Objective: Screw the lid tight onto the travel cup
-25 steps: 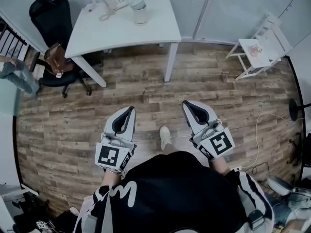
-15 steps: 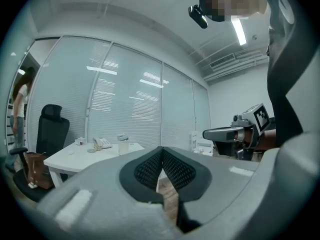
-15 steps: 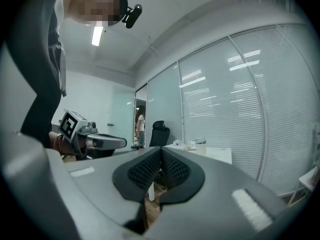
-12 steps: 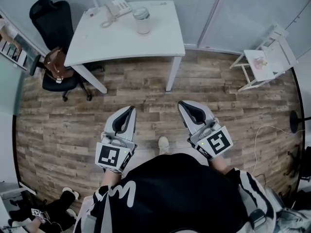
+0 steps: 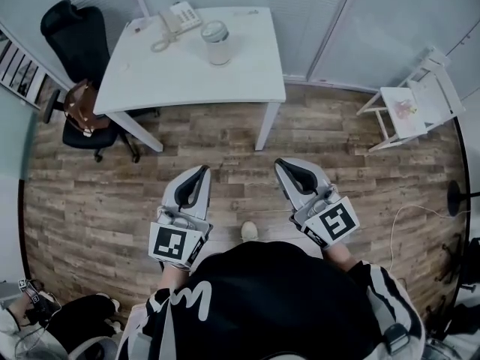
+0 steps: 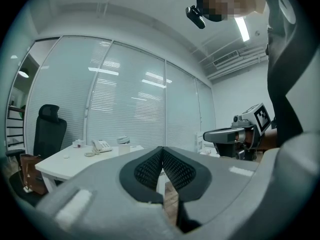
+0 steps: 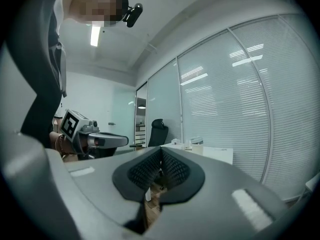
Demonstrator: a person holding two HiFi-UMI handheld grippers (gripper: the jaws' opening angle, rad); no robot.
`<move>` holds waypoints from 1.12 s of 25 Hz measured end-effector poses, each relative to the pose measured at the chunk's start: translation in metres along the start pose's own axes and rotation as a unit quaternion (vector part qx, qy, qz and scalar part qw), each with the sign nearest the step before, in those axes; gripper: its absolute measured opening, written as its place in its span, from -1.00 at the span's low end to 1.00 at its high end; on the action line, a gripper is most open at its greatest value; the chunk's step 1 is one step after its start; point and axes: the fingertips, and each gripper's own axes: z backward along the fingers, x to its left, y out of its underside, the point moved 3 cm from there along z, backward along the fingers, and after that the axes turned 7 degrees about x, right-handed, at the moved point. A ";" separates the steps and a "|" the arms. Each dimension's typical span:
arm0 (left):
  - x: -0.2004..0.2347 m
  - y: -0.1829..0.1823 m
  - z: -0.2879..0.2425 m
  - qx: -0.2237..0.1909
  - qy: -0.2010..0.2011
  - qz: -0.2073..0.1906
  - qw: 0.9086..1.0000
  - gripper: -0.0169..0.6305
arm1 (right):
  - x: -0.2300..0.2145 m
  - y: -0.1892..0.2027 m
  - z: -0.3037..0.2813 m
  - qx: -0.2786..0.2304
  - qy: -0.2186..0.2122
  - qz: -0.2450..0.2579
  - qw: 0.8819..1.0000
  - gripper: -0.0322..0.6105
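Change: across the last second the white surface [image 5: 225, 77] and the travel cup [image 5: 217, 45] on it have slid lower in the head view, so they stand nearer. Both grippers hold the same pose over the wooden floor [image 5: 225, 145].

Meaning for task: judged as the approach stage. Nothing is within reach yet and no screwing has begun.

Left gripper [image 5: 201, 171]: clenched, pads meeting, nothing between them, pointing level toward the surface.

Right gripper [image 5: 288, 166]: clenched likewise, and empty.

Travel cup: upright near the far middle of the surface, well apart from both grippers. It shows small in the left gripper view [image 6: 123, 144] and in the right gripper view [image 7: 197, 145].

Lid [image 5: 215, 30]: sits on the cup's mouth. Whether it is threaded down or only resting cannot be told at this range.

Contents of cup: hidden by the lid, not determinable.

Other items:
- Telephone [image 5: 174, 19] with coiled cord, on the surface left of the cup.
- Office chair [image 5: 71, 32] at the surface's left end.
- Brown bag [image 5: 79, 105] on a lower seat beside it. Its contents are not visible.
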 end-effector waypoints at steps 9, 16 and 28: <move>0.007 0.004 -0.017 0.002 -0.006 0.006 1.000 -0.94 | -0.017 0.006 -0.015 0.003 -0.010 -0.005 1.000 -0.91; 0.009 0.008 -0.009 0.009 0.008 0.004 1.000 -0.94 | -0.003 0.002 -0.011 -0.014 0.002 -0.003 1.000 -0.91; 0.007 0.002 -0.005 0.003 0.012 0.000 1.000 -0.94 | 0.001 0.004 -0.005 -0.017 0.005 -0.008 1.000 -0.91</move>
